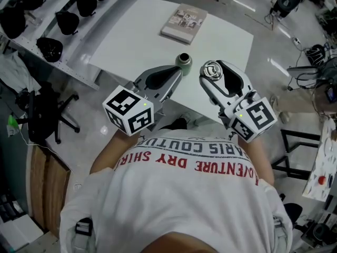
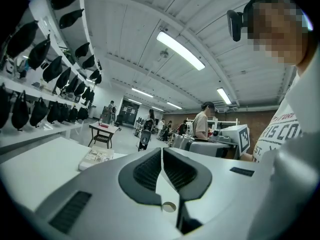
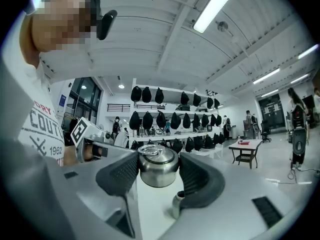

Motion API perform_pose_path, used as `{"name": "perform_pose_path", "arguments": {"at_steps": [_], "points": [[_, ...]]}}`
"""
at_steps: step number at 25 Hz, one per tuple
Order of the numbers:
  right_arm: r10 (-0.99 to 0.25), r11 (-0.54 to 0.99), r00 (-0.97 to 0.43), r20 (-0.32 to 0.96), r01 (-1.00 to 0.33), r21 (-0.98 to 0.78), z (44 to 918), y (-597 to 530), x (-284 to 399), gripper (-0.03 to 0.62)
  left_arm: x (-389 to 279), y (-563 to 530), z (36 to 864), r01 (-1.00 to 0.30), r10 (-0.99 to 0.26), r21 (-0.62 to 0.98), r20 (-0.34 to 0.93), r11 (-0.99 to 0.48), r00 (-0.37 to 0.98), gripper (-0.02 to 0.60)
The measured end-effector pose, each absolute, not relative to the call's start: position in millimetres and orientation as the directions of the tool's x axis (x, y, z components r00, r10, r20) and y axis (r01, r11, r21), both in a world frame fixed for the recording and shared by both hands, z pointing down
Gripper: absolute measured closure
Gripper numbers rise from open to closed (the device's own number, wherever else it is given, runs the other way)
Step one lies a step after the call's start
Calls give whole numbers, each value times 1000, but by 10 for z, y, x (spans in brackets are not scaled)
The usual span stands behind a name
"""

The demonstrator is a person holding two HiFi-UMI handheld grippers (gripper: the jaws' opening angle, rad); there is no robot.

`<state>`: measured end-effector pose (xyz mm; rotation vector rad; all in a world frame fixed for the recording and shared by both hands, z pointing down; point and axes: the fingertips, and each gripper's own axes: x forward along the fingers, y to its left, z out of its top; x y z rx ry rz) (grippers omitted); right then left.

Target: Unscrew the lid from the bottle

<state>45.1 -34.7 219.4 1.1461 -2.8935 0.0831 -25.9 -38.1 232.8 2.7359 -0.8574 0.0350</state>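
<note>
Right gripper point(image 3: 158, 165) clamped the freed lid point(image 1: 211, 70) at the bottle's point(image 1: 184, 62) three o'clock, left gripper point(image 2: 162, 156) closed empty; lid probably wanted a level set-down.

Book point(image 1: 184, 23) at far edge of white table point(image 1: 131, 41), black bags point(image 1: 67, 22) on shelf point(image 1: 84, 33), black chair point(image 1: 47, 115) on floor.

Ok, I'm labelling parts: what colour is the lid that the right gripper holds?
The lid is shiny silver metal; the right gripper view shows it best.
</note>
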Motion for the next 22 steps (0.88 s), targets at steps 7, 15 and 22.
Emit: {"name": "perform_pose_path", "arguments": {"at_steps": [7, 15, 22], "points": [[-689, 724, -725, 24, -689, -22, 2115, -237, 474, 338, -234, -281, 2248, -570, -563, 217, 100, -792, 820, 545], [-687, 726, -726, 25, -688, -18, 2117, -137, 482, 338, -224, -193, 2271, -579, -571, 213, 105, -787, 814, 545], [-693, 720, -721, 24, -693, -20, 2137, -118, 488, 338, -246, -182, 2317, -590, -581, 216, 112, -778, 806, 545]]}}
